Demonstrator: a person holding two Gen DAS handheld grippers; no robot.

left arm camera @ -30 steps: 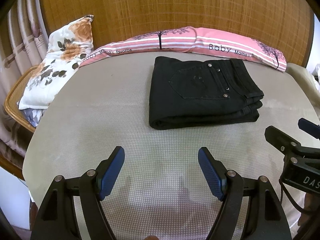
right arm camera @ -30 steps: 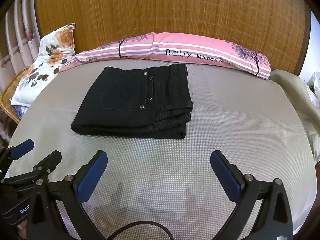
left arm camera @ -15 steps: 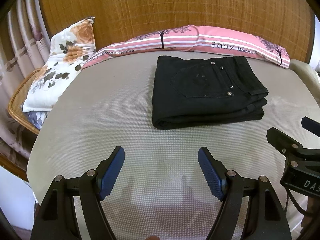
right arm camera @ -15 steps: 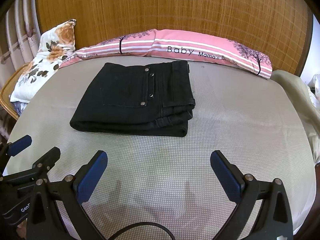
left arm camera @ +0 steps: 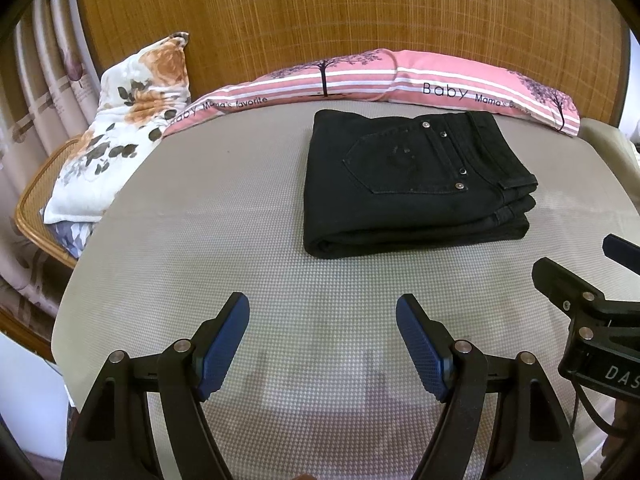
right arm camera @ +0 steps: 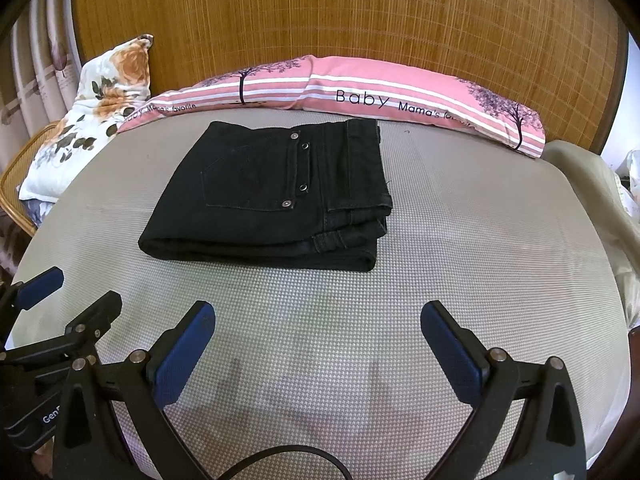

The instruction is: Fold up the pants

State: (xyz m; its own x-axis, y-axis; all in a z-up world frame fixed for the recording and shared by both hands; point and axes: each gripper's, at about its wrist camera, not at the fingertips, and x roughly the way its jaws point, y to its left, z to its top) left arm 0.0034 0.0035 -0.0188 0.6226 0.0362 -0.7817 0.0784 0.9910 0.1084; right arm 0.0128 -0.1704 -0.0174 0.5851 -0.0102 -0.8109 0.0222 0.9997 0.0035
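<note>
Pants: black denim pants point(left arm camera: 412, 188) point(right arm camera: 272, 196) lie folded into a thick rectangular stack on the grey textured bed point(left arm camera: 224, 240) point(right arm camera: 460, 240), back pocket with metal rivets facing up, waistband layers stacked at the pants' right edge, fold along the near edge. Stack sits flat, nothing touching it.

Left tool point(left arm camera: 322, 344): black frame, blue ribbed pads point(left arm camera: 222, 346), fingers spread wide apart, gripping nothing. It hovers over bare bed surface on the near side of the pants, well apart from the stack. In the right wrist view the left tool point(right arm camera: 66, 294) shows at the near left of the pants, fingers likewise parted.

Right tool point(right arm camera: 318, 350): same build, blue pads point(right arm camera: 450, 354) wide apart, empty, also on the near side of the pants and clear of them. In the left wrist view the right tool point(left arm camera: 586, 264) shows at the near right of the pants.

Beyond the pants, along the far bed edge: long pink striped pillow point(left arm camera: 400, 80) point(right arm camera: 360, 92) printed with trees and "Baby Mama's favorite" text, near the stack's far edge; contact cannot be told. Left of the pants, well apart: white floral cushion point(left arm camera: 120, 128) point(right arm camera: 92, 116) with orange blooms, leaning at the bed corner. Behind both: woven bamboo headboard point(left arm camera: 340, 12) point(right arm camera: 340, 16).
</note>
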